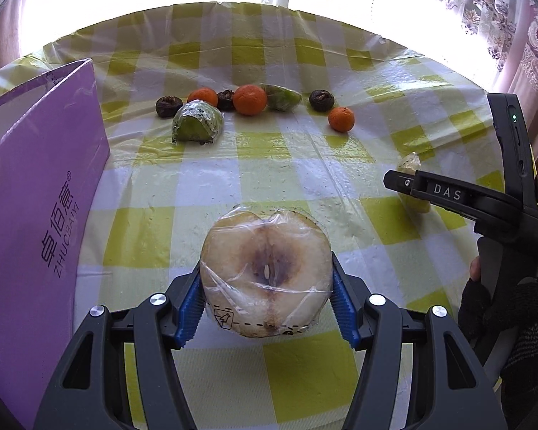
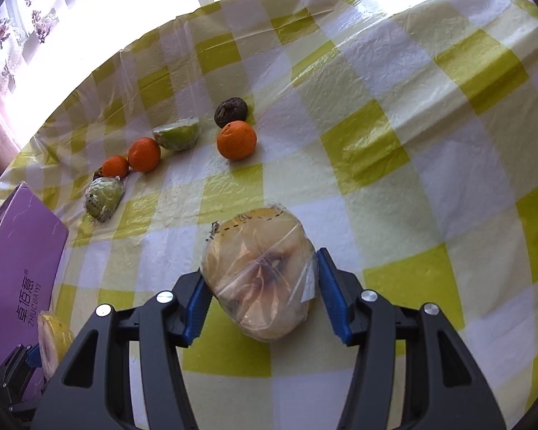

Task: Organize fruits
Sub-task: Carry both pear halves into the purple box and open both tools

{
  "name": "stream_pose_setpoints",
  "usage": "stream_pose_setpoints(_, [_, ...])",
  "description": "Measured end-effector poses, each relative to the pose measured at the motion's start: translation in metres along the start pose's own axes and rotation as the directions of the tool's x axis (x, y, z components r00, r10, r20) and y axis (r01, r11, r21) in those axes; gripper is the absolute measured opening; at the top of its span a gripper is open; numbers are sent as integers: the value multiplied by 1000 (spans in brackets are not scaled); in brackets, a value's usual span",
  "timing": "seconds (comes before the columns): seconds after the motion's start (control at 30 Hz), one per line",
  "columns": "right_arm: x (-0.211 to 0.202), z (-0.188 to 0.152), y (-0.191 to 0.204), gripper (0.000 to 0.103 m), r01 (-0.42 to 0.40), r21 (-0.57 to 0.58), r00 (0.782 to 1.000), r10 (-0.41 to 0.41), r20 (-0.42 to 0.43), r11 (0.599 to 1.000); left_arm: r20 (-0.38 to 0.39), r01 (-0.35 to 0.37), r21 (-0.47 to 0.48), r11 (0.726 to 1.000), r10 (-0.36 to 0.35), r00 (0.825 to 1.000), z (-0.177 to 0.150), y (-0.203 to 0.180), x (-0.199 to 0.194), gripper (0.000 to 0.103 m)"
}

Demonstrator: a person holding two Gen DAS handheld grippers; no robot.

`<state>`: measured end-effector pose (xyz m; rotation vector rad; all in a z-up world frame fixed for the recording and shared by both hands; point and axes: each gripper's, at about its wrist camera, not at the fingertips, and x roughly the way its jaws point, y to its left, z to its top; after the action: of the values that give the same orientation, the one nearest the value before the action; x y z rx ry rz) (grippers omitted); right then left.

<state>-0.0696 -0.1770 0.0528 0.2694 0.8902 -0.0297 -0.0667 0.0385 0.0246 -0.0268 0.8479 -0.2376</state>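
My left gripper [image 1: 266, 302] is shut on a plastic-wrapped pale half fruit [image 1: 265, 272], cut face toward the camera, above the checked tablecloth [image 1: 305, 165]. My right gripper [image 2: 260, 301] has its blue pads [image 2: 331, 297] on both sides of another wrapped pale half fruit [image 2: 260, 276]; the left pad touches it and a small gap shows at the right pad. In the left wrist view the right gripper [image 1: 448, 193] is at the right edge with its fruit [image 1: 410, 168] behind it. Oranges [image 1: 250, 99], wrapped green halves [image 1: 197, 122] and dark brown fruits [image 1: 168, 106] lie in a row farther back.
A purple box [image 1: 36, 215] stands at the left, and shows at the lower left in the right wrist view [image 2: 14, 268]. A bright window and floral curtains [image 1: 502, 18] are behind the table's far edge. One orange [image 2: 236, 139] and a dark fruit [image 2: 231, 111] lie apart from the row.
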Motion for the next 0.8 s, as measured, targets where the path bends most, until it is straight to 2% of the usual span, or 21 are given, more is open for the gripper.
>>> stream_pose_setpoints(0.1, [-13,-20,12,55,-3,-17,1000,3,-3,1000,10,11,6,1000,-11,1000,-7,-1,-8,58])
stream_pose_setpoints(0.17, [-25,-32,21,55,3,-46,999,-1,38,999,30,14,12,1000,-14,999,-11,-1,-13,58])
stream_pose_setpoints(0.27, [-42,-43,35,55,9,-108,993,4,115,994,88,-2,36,999,-2,996,-19,-1,-23,58])
stream_pose_setpoints(0.33, [-45,-47,43,55,5,-127,992,11,128,992,114,-1,33,999,-3,993,-23,0,-31,58])
stream_pose_setpoints(0.4, [-51,-51,50,55,-3,-141,987,25,159,990,173,-3,33,999,-3,985,-25,1,-46,58])
stream_pose_setpoints(0.47, [-58,-53,53,55,-42,-138,978,69,196,989,256,-26,57,998,11,967,-26,0,-67,58])
stream_pose_setpoints(0.6, [-69,-56,60,55,-100,-144,957,134,257,985,414,-55,89,994,13,910,-28,3,-112,59])
stream_pose_setpoints(0.7, [-74,-57,65,55,-137,-138,940,172,295,981,500,-62,68,996,20,866,-27,13,-145,59])
stream_pose_setpoints(0.8, [-78,-59,78,55,-181,-142,930,216,298,973,564,-96,16,995,70,823,-26,30,-175,59])
